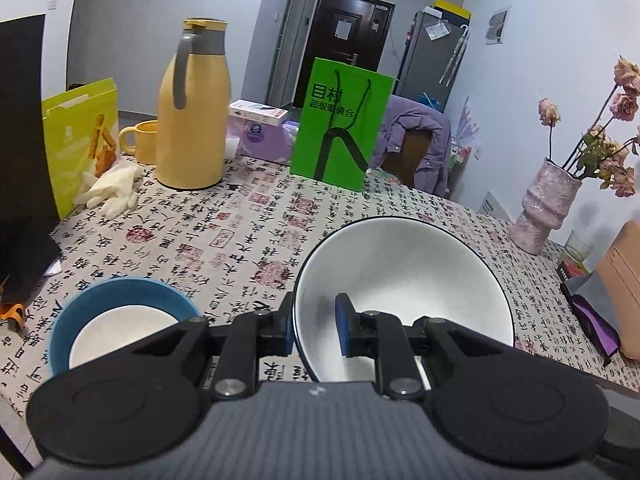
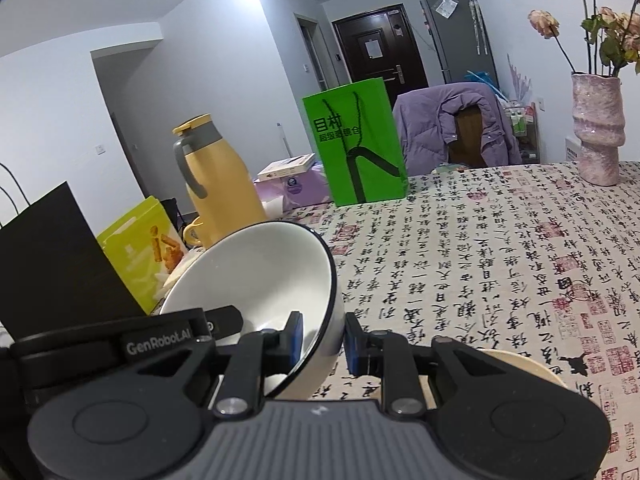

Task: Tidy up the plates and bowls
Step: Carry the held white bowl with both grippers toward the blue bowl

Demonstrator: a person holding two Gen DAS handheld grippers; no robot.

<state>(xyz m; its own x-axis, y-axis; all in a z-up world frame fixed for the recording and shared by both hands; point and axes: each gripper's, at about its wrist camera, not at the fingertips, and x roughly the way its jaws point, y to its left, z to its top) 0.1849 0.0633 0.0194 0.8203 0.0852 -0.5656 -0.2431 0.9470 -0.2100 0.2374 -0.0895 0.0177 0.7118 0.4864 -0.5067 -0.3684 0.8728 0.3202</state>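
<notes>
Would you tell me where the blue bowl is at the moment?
In the left wrist view, the blue bowl sits on the table at lower left, left of the held white bowl and nearer than the yellow jug.

We see a bowl (image 1: 404, 296) tilted above the table (image 1: 240, 240), its rim caught on one side between the left gripper (image 1: 314, 330) and on the other between the right gripper (image 2: 323, 340). Left of it a second bowl (image 1: 120, 320) sits on the table. Behind stand a flask (image 1: 192, 112) and a paper bag (image 1: 340, 128); a vase (image 1: 548, 204) stands far right. Below the right gripper lies perhaps a plate (image 2: 520, 364).
</notes>
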